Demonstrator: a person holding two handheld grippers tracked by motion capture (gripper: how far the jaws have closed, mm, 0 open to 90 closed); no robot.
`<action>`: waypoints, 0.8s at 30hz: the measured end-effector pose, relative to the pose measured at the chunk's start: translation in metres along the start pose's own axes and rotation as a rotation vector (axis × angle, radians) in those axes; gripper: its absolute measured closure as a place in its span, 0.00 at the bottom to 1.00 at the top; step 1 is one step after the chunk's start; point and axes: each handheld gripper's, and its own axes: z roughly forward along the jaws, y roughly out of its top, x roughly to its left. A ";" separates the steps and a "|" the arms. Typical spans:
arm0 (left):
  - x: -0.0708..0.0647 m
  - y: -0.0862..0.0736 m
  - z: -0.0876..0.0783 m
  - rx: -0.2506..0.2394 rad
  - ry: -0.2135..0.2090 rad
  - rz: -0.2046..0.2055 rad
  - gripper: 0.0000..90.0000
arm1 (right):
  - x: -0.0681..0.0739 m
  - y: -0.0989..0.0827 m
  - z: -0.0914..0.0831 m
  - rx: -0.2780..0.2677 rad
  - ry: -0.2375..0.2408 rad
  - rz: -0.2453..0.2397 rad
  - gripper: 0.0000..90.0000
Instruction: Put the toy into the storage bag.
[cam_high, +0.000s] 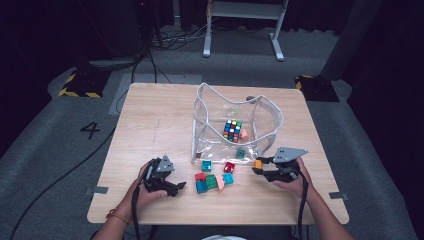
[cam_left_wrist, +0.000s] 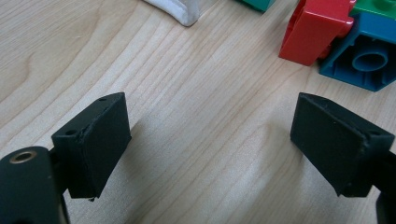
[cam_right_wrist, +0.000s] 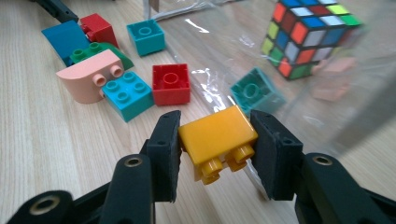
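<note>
The wooden table (cam_high: 150, 115) carries a clear plastic bag (cam_high: 265, 112) standing open at its middle, and the work in hand looks like filling that bag with toy bricks; I'd judge this the carrying step, a brick picked up and on its way to the opening. The person's right gripper (cam_right_wrist: 217, 140) is clamped on a yellow brick (cam_right_wrist: 218, 135), pads pressing both its sides, studs turned toward the camera, held just off the table close by the bag's near right corner. The next move, I think, calls for lifting it over the white-trimmed rim and letting go only once it is well inside, since the soft wall could fold under a nudge. The left gripper (cam_left_wrist: 210, 135) rests on the table at the left with its jaws spread wide and nothing between them, near the loose pile. Counting from big to small: one bag, one puzzle cube (cam_right_wrist: 310, 35) inside it, a pale pink brick (cam_right_wrist: 334, 86) beside the cube, one teal brick (cam_right_wrist: 257, 93) at the bag's near wall, though through the glare I can't be sure it lies inside. Outside lie seven loose bricks (cam_right_wrist: 126, 95): two red, two turquoise, one blue, one green, one pink.
</note>
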 end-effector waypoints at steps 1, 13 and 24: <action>0.000 0.000 0.000 0.002 -0.001 0.000 0.14 | -0.001 -0.001 -0.004 -0.003 -0.002 0.007 0.62; 0.001 0.000 0.000 0.003 -0.007 0.013 0.14 | -0.019 -0.006 -0.046 -0.053 -0.110 0.048 0.62; 0.001 0.000 0.000 0.004 -0.007 0.013 0.13 | -0.050 0.007 -0.076 -0.069 -0.209 0.082 0.62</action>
